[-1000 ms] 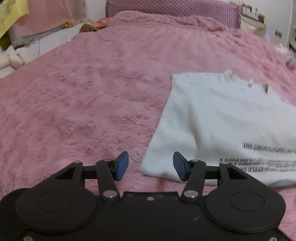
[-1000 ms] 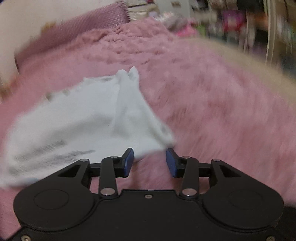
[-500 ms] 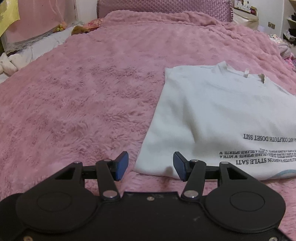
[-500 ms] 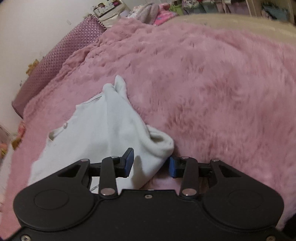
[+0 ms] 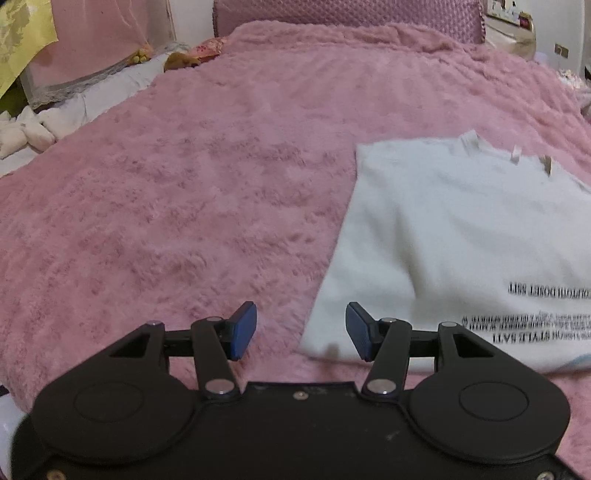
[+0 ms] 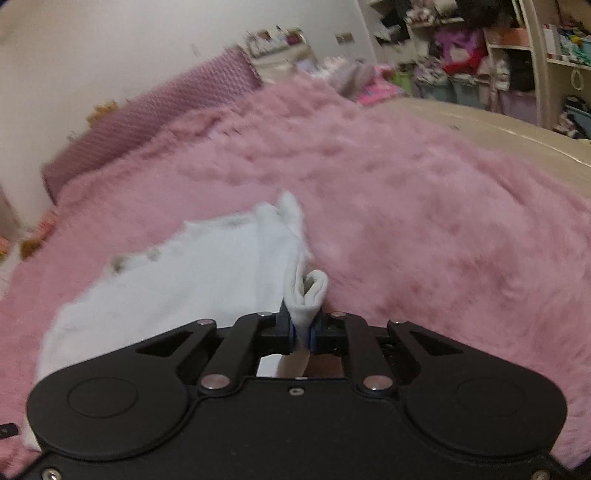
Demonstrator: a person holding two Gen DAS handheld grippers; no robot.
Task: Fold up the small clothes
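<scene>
A small white shirt (image 5: 450, 236) with black printed text lies on the pink fluffy blanket (image 5: 184, 206), at the right of the left wrist view. My left gripper (image 5: 301, 331) hangs open just off the shirt's near left corner, holding nothing. In the right wrist view the same white shirt (image 6: 177, 291) spreads out to the left. My right gripper (image 6: 302, 332) is shut on a bunched fold of its right edge, the sleeve, and the cloth bulges up between the blue pads.
The pink blanket (image 6: 424, 229) covers the bed all round the shirt. A purple headboard (image 5: 347, 13) stands at the far end. Soft toys and white bedding (image 5: 33, 129) lie at the far left. Cluttered shelves (image 6: 517, 55) stand beyond the bed's right side.
My right gripper closed on the shirt's sleeve edge, which lay loose between its open fingers before. The left gripper stayed open and shifted slightly by the shirt's corner.
</scene>
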